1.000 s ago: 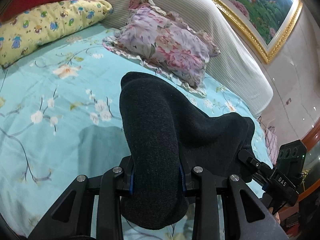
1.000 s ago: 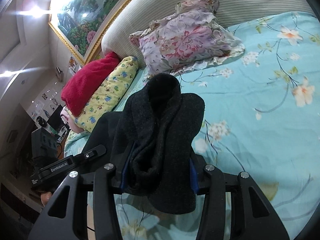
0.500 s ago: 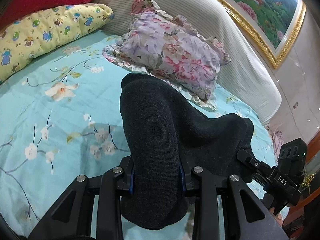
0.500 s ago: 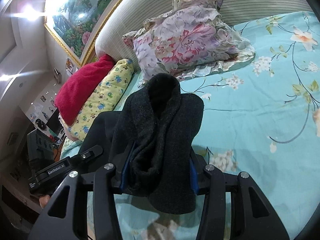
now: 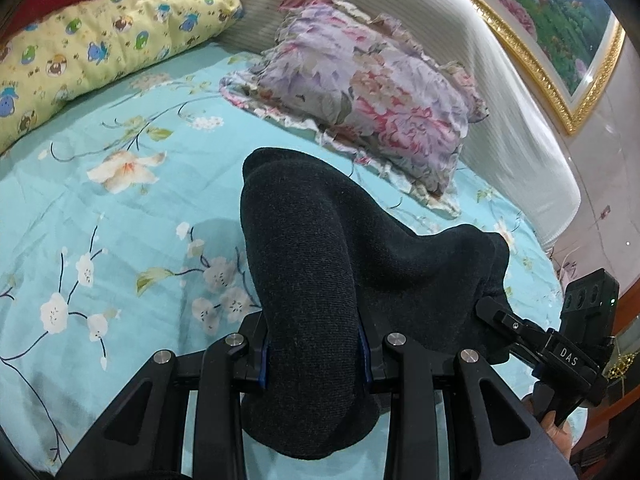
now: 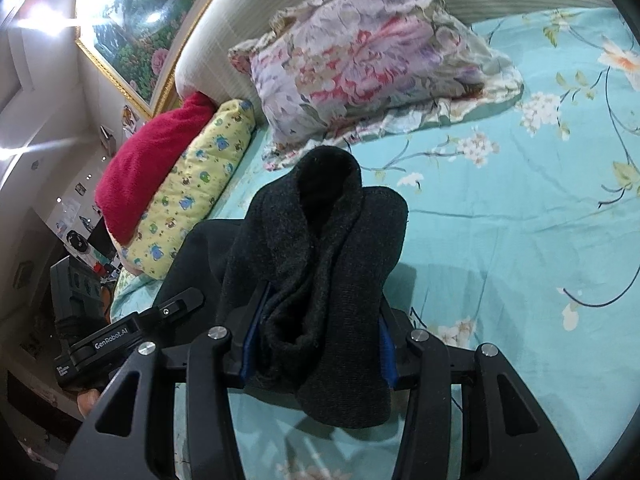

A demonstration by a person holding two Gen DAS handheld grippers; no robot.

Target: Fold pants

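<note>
Bedroom: bed [image 5: 120,240] with turquoise floral sheet, flowered pillow [image 5: 360,92] against the headboard, yellow pillow [image 5: 100,40] alongside. Dark knit pants [image 5: 312,300], bunched, held above the sheet between both tools. Left hand-held gripper [image 5: 314,364] pinching one thick fold; right hand-held gripper [image 6: 318,344] pinching another. Step in hand, apparently: carrying the gathered fabric over the bed. Next move calls for lowering and laying flat, edges aligned.

A home bedroom: floral bedsheet [image 5: 120,208], pillows [image 5: 360,92] (three), framed painting [image 5: 560,32].
</note>
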